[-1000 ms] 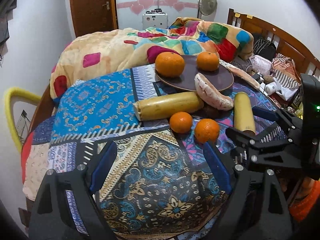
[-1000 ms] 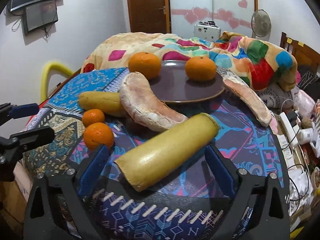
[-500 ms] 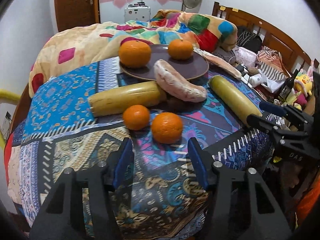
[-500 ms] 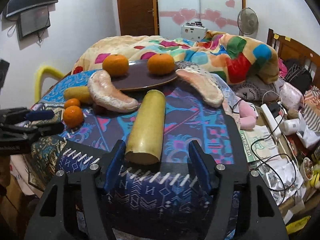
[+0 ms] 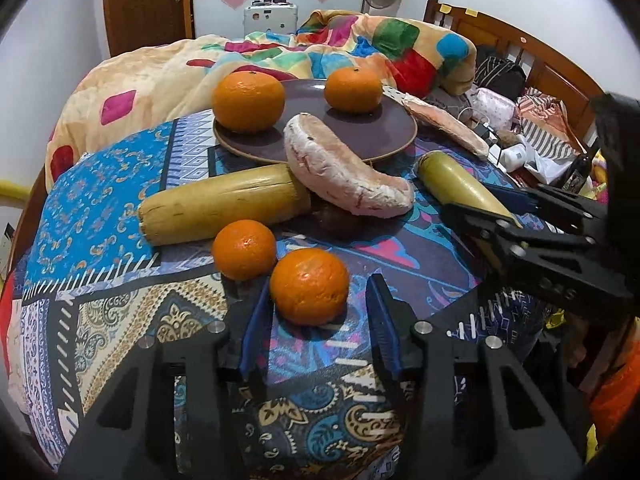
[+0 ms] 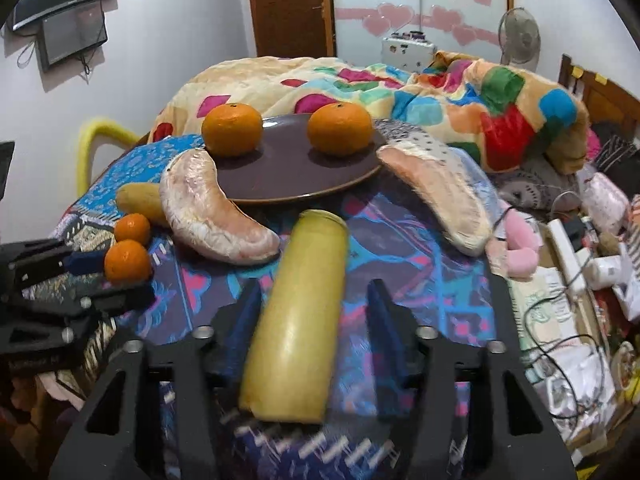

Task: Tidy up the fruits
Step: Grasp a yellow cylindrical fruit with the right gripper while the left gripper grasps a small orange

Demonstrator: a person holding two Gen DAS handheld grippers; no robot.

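A dark plate (image 5: 376, 136) on the patterned cloth holds two oranges (image 5: 248, 100) (image 5: 353, 89). Two more oranges lie in front; my left gripper (image 5: 314, 316) is open with its fingers on either side of the nearer orange (image 5: 308, 286), gaps still showing. The other loose orange (image 5: 243, 249) sits just left of it. My right gripper (image 6: 314, 332) is open around the near end of a yellow cylinder (image 6: 298, 320), not touching it. A second yellow cylinder (image 5: 224, 204) and two pinkish pomelo wedges (image 5: 344, 176) (image 6: 436, 196) lie around the plate.
The cloth-covered table (image 5: 100, 208) stands against a bed with a colourful blanket (image 5: 304, 52). To the right lies clutter of cables, papers and bottles (image 6: 568, 272). A yellow chair back (image 6: 92, 140) is at the left, and a wooden headboard (image 5: 532, 60) at the far right.
Both grippers have moved forward: the left one now straddles the near orange, the right one now straddles the end of the yellow cylinder. The fruit has not moved.
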